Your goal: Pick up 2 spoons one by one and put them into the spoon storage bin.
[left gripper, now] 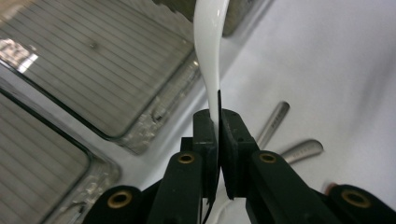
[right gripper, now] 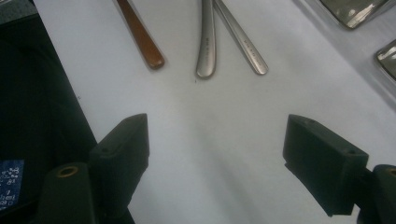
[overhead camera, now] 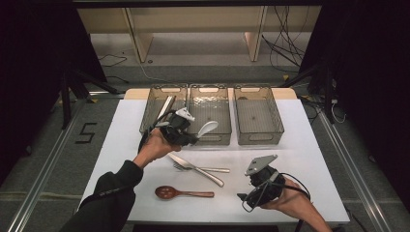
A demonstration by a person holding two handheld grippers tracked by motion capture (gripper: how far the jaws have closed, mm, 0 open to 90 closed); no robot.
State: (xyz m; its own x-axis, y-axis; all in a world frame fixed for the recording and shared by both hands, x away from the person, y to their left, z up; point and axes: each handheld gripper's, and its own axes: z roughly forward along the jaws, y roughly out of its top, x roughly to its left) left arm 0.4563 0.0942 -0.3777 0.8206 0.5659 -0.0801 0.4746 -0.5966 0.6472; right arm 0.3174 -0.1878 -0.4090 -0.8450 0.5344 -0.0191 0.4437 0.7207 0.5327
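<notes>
White sheeting covers the table [overhead camera: 121, 145], which stands on a grey floor with a wooden frame behind it. Three clear bins sit side by side along the far edge. The middle bin [overhead camera: 209, 104] serves as the landmark for what follows. The left bin [overhead camera: 154, 104] touches its left wall and holds metal cutlery; the right bin [overhead camera: 257, 113] stands just beside it on the other side.

The left gripper [overhead camera: 193, 137] hovers at the near left corner of the middle bin. Its jaws are clamped on the handle of a white spoon [overhead camera: 207, 128], whose bowl points up and toward the near wall of that bin. In the left gripper view, the spoon [left gripper: 208, 51] rises from between the pressed pads, clear of the table, with the bin rim behind it.

Nearer the person than the middle bin lie a knife [overhead camera: 197, 169] and a fork [overhead camera: 205, 169], crossing each other. A brown spoon [overhead camera: 181, 193] lies nearer still, apart from them.

The right gripper [overhead camera: 241, 197] rests low, well to the near right of the middle bin. In the right gripper view, the gripper [right gripper: 215, 149] has its jaws wide apart over bare sheeting, nothing between them, with the three handle ends beyond.
</notes>
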